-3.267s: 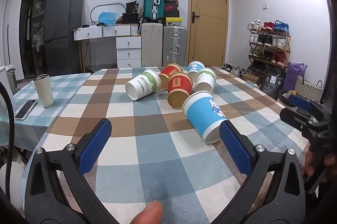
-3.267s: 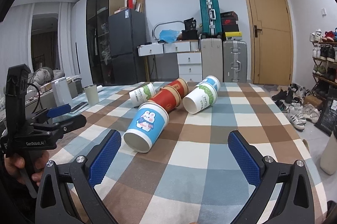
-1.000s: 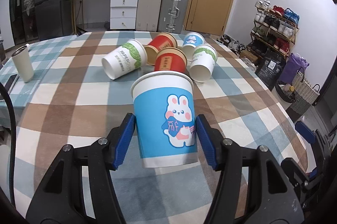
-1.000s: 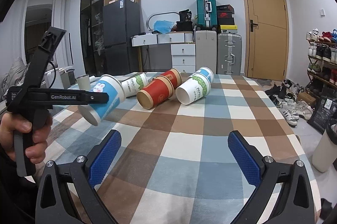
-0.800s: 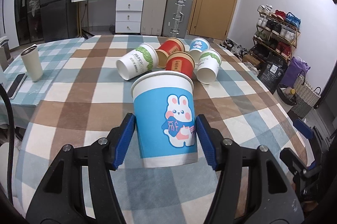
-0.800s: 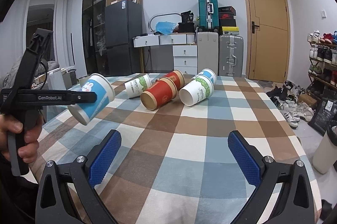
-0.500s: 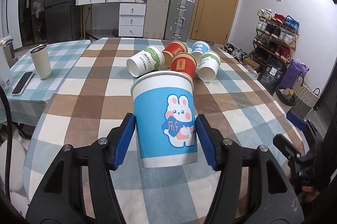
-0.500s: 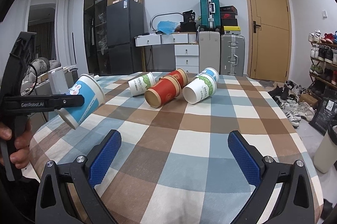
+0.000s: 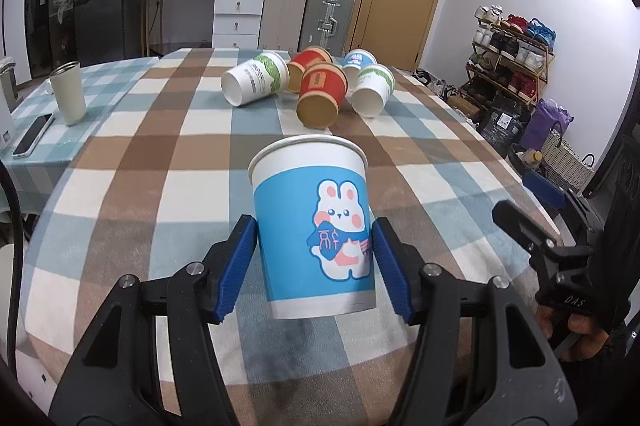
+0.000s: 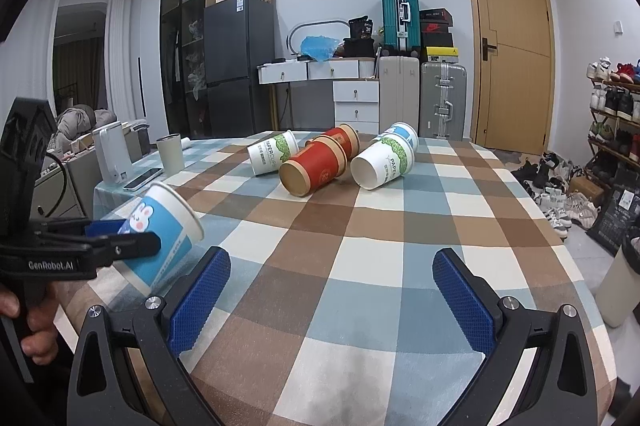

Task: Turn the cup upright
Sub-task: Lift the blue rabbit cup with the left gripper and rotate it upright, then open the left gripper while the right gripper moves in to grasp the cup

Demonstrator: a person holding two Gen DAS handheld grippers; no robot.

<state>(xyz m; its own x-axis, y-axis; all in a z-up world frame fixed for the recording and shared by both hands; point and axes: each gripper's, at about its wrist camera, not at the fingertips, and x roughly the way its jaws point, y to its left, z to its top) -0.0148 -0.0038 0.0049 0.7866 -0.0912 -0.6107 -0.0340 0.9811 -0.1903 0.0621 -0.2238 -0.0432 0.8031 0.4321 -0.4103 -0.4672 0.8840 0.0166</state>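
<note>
My left gripper (image 9: 314,266) is shut on the blue rabbit cup (image 9: 314,226), its blue pads pressed on both sides near the base, mouth up. In the right wrist view the cup (image 10: 160,238) leans with its mouth toward the right, held low over the near left part of the checked table (image 10: 360,266); whether its base touches the cloth I cannot tell. My right gripper (image 10: 330,296) is open and empty over the table's near edge. It also shows at the right of the left wrist view (image 9: 532,210).
Several cups lie on their sides at the far end: a white-green one (image 9: 256,82), two red ones (image 9: 320,96), a blue one (image 9: 360,60) and another white-green one (image 9: 372,90). A beige tumbler (image 9: 69,92) and a phone (image 9: 34,134) sit on the left side table.
My left gripper took the blue rabbit cup off the table, turned it mouth-up and carried it back toward the near left edge, lowering it. My right gripper stayed open.
</note>
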